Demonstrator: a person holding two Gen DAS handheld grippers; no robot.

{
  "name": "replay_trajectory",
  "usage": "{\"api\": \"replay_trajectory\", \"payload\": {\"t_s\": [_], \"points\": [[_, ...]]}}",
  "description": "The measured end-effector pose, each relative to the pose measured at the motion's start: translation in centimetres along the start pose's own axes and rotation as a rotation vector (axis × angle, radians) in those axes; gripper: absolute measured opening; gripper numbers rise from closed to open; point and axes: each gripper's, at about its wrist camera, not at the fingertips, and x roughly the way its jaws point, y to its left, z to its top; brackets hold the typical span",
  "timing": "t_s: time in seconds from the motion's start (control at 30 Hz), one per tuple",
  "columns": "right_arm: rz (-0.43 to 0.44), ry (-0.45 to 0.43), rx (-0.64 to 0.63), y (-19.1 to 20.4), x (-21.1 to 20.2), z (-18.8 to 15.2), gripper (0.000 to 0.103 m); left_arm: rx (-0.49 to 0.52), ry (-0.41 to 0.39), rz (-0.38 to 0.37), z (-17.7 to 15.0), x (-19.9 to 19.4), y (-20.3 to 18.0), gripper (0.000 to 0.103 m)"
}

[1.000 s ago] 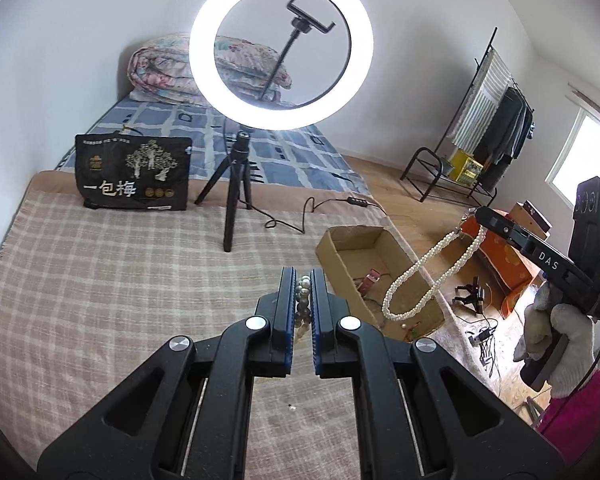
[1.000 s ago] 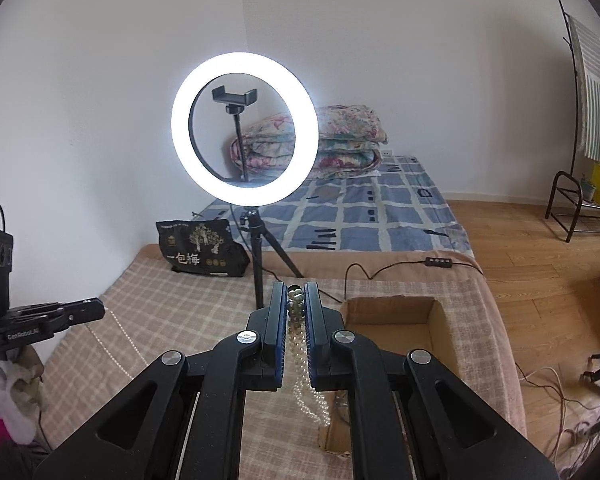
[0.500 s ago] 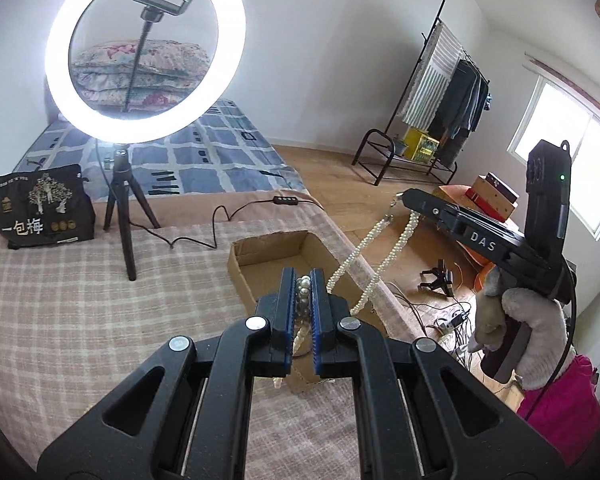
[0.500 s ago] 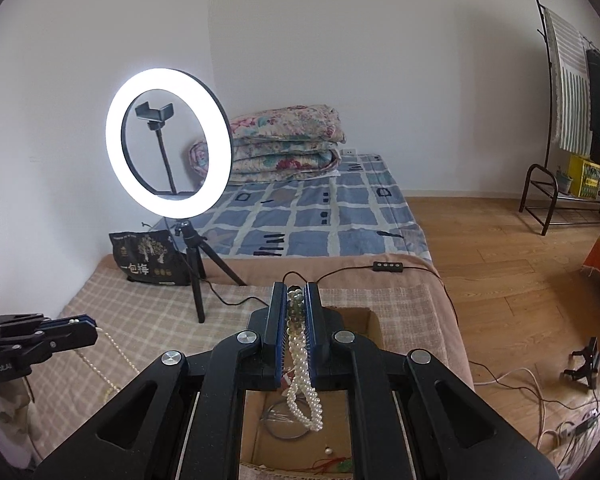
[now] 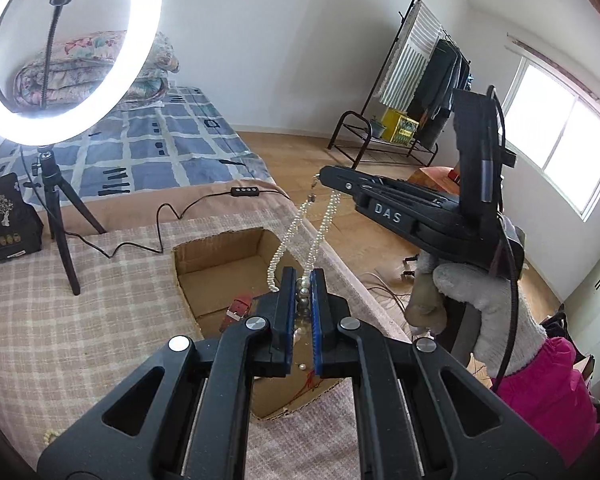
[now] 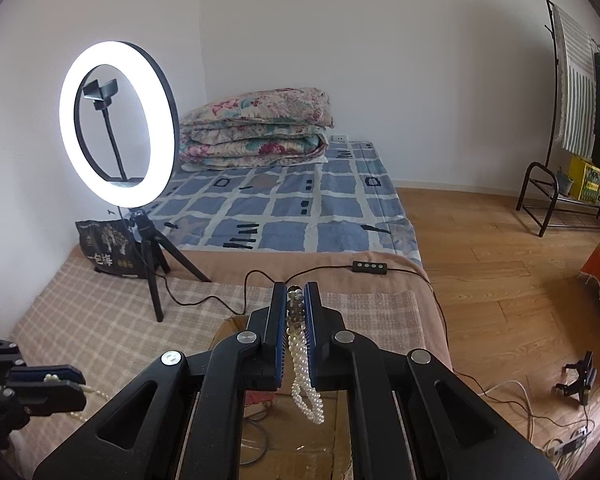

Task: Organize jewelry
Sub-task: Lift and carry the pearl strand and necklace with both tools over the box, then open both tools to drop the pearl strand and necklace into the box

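Observation:
A white pearl necklace [image 5: 300, 228] hangs in a loop over an open cardboard box [image 5: 216, 248] on the checked blanket. My left gripper [image 5: 302, 276] is shut on one end of it, above the box. My right gripper [image 6: 296, 296] is shut on the other end; the pearls [image 6: 304, 376] dangle below its jaws over the box [image 6: 276, 432]. The right gripper also shows in the left wrist view [image 5: 324, 178], held high at the right. The left gripper shows in the right wrist view [image 6: 66, 380] at lower left. A red watch strap [image 5: 236, 308] lies in the box.
A lit ring light on a black tripod [image 5: 60, 216] stands left of the box, its cable [image 5: 140, 240] trailing over the blanket. A black snack bag [image 5: 0, 220] stands at far left. The blanket's edge drops to wooden floor [image 5: 340, 220] at the right.
Both grippers have moved right and forward with the necklace, from beside the box to over it. The pearl loop now hangs shorter and steeper between them.

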Motion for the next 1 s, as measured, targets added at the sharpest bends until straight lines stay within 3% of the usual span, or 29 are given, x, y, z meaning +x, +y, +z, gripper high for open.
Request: {"api": "replay_trajectory", "payload": {"t_s": [0.47,0.8,0.83,0.87,0.9,0.93,0.97,1.0], "points": [[0.040,0.082,0.022,-1.8,6.1,-1.7,0.007,0.018,0.117,-0.034,-2.2,7.0,-1.4,0.005],[0.068,0.111,0.019,-1.1,7.1,-2.1,0.007,0.028,0.157,-0.032,-3.3,8.1,-1.0,0.005],[0.067,0.112,0.025,-1.1,7.2,-2.1,0.009,0.028,0.163,-0.029,-3.4,8.1,-1.0,0.010],[0.061,0.114,0.031,-1.1,7.3,-2.1,0.018,0.026,0.170,-0.022,-3.4,8.1,-0.9,0.016],[0.044,0.112,0.033,-1.0,7.2,-2.0,0.036,0.021,0.168,-0.019,-3.4,8.0,-0.8,0.034],[0.027,0.106,0.037,-1.1,7.1,-2.0,0.045,0.017,0.159,-0.012,-3.4,7.8,-0.7,0.042],[0.013,0.096,0.042,-1.1,6.9,-1.9,0.058,0.015,0.151,-0.009,-3.5,7.6,-0.6,0.042],[0.007,0.085,0.048,-1.2,6.7,-1.9,0.062,0.014,0.152,-0.012,-3.5,7.4,-0.6,0.042]]}}
